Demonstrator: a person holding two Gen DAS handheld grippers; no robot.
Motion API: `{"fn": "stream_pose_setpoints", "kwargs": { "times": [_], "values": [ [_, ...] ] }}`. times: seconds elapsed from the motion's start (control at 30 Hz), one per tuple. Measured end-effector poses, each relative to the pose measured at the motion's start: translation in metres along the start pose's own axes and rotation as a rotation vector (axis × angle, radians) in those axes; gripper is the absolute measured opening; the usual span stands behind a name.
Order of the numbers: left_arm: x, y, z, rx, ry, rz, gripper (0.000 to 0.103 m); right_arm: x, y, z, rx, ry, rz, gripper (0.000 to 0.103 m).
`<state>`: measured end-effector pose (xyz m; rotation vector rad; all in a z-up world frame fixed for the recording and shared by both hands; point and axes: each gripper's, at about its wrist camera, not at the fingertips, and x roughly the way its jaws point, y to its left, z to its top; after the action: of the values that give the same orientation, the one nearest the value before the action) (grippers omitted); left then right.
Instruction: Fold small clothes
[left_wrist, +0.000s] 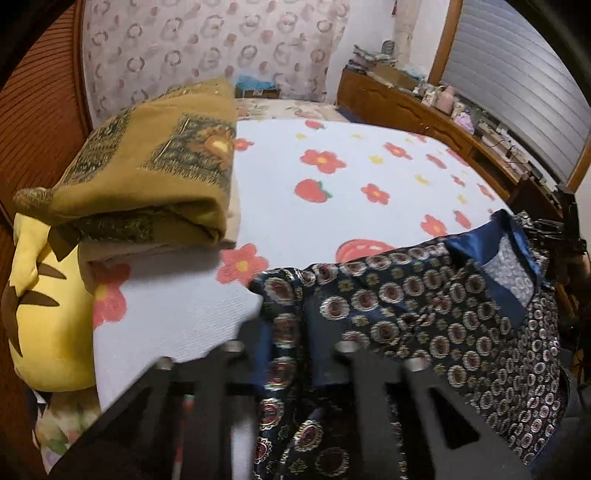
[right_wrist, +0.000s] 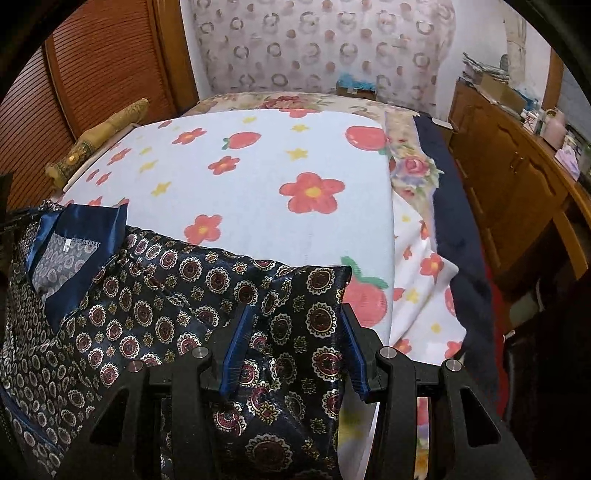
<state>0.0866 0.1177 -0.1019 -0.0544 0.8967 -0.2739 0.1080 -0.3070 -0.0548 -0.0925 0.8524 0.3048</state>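
Satin, dark navy and stamped with gold-and-maroon medallions, is what we are handling: a small shirt (right_wrist: 155, 317) with a plain blue collar (right_wrist: 88, 236), lying at the near edge of the bed on a white fleece blanket (right_wrist: 280, 221) printed with red flowers and strawberries. We are judging it light, limp and slippery; it is likely to slide on itself and sag wherever it goes unsupported, so pinching doubled cloth at a sleeve end or a hem corner looks safer than a single flat layer.

We are working the two ends of it. Our left gripper (left_wrist: 291, 343) is nipping a bunched strip of the shirt, its fingers drawn nearly together on the cloth, though that view is blurred. Our right gripper (right_wrist: 295, 350) is straddling the sleeve end (right_wrist: 314, 288); its blue-padded fingers (right_wrist: 236, 350) are standing at a middling gap with the cloth between them, and we are not seeing the pads press on it.

Fleece should be giving some friction under the satin, while the soft mattress is offering little firm backing for a crease. An ochre patterned blanket (left_wrist: 147, 173), folded, is resting on the far left side above a yellow plush pillow (left_wrist: 44, 314). Louvred wooden doors (right_wrist: 96, 66) and a cluttered wooden sideboard (right_wrist: 517, 177) are flanking the bed.
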Motion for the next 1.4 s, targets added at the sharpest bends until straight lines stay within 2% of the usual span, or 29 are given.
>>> {"fn": "stream_pose_setpoints", "kwargs": {
  "times": [0.07, 0.17, 0.3, 0.43, 0.67, 0.83, 0.93, 1.03, 1.2, 1.4],
  "values": [
    [-0.008, -0.005, 0.001, 0.007, -0.031, -0.001, 0.009, 0.000, 0.005, 0.000, -0.024, 0.014, 0.022, 0.014],
    [-0.028, -0.016, 0.008, 0.009, -0.086, 0.001, 0.009, -0.005, 0.010, -0.002, -0.035, 0.006, 0.060, 0.007],
    [-0.067, -0.034, 0.024, 0.044, -0.193, -0.019, 0.008, -0.029, 0.007, 0.002, -0.013, -0.081, 0.052, 0.005],
    [-0.118, -0.053, 0.052, 0.081, -0.339, -0.010, 0.008, -0.083, 0.013, 0.019, -0.026, -0.238, 0.033, 0.005],
    [-0.194, -0.058, 0.114, 0.122, -0.558, 0.071, 0.008, -0.191, 0.033, 0.078, -0.115, -0.497, -0.036, 0.005],
    [-0.217, -0.043, 0.156, 0.112, -0.631, 0.125, 0.008, -0.242, 0.047, 0.126, -0.172, -0.614, -0.090, 0.005],
    [-0.214, -0.027, 0.181, 0.099, -0.640, 0.166, 0.008, -0.251, 0.050, 0.157, -0.185, -0.630, -0.118, 0.005],
    [-0.188, -0.008, 0.198, 0.062, -0.597, 0.182, 0.008, -0.234, 0.047, 0.181, -0.160, -0.600, -0.133, 0.005],
    [-0.111, 0.026, 0.204, 0.015, -0.467, 0.235, 0.008, -0.154, 0.053, 0.200, -0.128, -0.461, -0.150, 0.005],
    [-0.036, 0.051, 0.191, -0.036, -0.343, 0.262, 0.008, -0.062, 0.065, 0.206, -0.111, -0.338, -0.158, 0.005]
  ]
}}
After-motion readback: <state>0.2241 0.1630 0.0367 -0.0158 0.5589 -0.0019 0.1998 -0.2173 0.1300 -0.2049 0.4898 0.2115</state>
